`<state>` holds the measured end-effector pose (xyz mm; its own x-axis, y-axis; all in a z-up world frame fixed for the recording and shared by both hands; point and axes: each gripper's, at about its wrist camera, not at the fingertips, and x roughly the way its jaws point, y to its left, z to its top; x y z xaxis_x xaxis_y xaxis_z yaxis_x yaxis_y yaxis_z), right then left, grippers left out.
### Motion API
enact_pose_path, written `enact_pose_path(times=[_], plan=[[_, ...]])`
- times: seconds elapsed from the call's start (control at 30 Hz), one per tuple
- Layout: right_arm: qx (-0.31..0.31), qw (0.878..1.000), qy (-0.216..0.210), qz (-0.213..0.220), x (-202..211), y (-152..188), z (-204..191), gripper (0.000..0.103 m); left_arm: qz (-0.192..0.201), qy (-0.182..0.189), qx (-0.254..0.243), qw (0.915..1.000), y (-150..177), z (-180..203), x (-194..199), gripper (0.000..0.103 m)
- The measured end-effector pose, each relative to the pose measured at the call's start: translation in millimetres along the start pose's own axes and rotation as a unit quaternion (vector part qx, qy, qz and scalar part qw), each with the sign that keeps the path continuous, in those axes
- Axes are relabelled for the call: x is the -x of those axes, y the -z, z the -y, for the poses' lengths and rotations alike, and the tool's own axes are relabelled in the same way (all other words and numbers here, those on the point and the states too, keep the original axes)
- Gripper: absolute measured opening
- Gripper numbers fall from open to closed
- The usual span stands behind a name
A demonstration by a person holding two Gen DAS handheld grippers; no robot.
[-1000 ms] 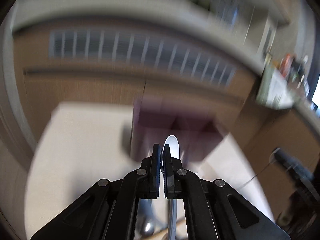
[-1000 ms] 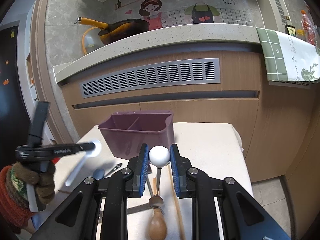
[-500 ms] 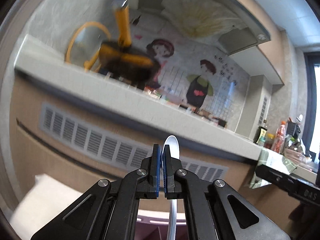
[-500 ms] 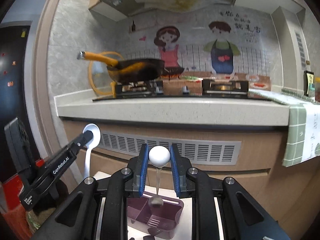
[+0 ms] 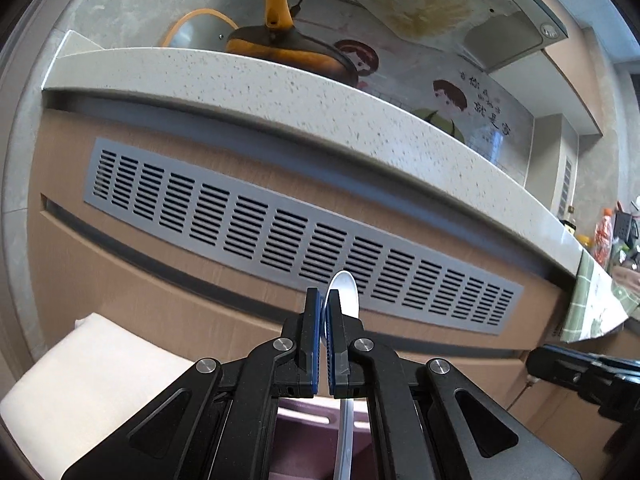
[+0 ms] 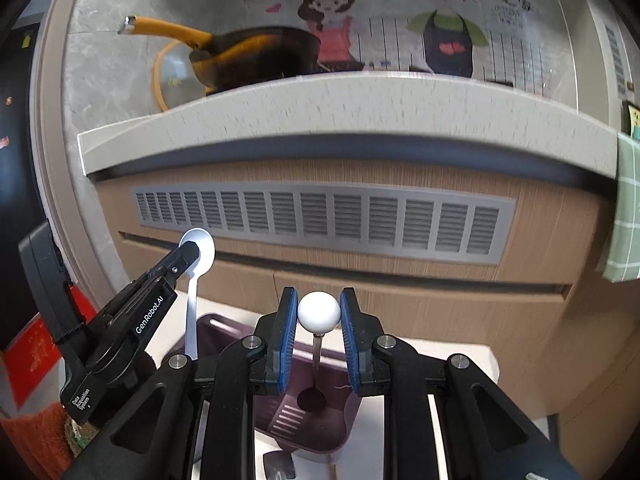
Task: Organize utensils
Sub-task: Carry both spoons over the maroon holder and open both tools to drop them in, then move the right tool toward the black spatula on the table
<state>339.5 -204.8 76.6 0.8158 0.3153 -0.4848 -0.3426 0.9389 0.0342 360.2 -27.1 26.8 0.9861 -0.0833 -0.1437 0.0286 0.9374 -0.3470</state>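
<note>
My left gripper [image 5: 323, 300] is shut on a white plastic spoon [image 5: 345, 292], bowl end up and handle hanging down over the purple utensil caddy [image 5: 304, 440]. In the right wrist view the left gripper [image 6: 191, 249] holds this spoon [image 6: 199, 250] above the caddy's left side [image 6: 212, 332]. My right gripper [image 6: 319, 312] is shut on the white ball end [image 6: 319, 313] of a thin metal utensil, whose shaft hangs down into the caddy's slotted compartment [image 6: 296, 420].
The caddy stands on a cream table [image 5: 92, 364] in front of a wooden cabinet with a grey vent grille [image 6: 320, 220]. A stone counter [image 6: 320, 104] above holds an orange-handled pan [image 6: 248, 56]. A green towel [image 6: 628, 216] hangs at right.
Both grippers tilted back down from the raised view half a second ago. The caddy is now below both hanging utensils. Both stayed shut on their utensils.
</note>
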Motion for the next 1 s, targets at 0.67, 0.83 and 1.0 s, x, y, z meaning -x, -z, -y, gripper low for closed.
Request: enact_pose_path(times=[0.67,0.83,1.0], plan=[[0.002,1.0,-0.019,-0.008,40,41,12,0.021,-0.063,0.066,0.005,0.9958,-8,-10,70,0.039],[-0.02,1.0,-0.01,-0.016,63,55,23,0.021,-0.122,0.055,-0.006,0.9909,-2,-14,105,0.04],[0.001,0.998,0.026,-0.055,80,97,27,0.021,-0.174,0.03,-0.044,0.9833,26,-29,151,0.042]])
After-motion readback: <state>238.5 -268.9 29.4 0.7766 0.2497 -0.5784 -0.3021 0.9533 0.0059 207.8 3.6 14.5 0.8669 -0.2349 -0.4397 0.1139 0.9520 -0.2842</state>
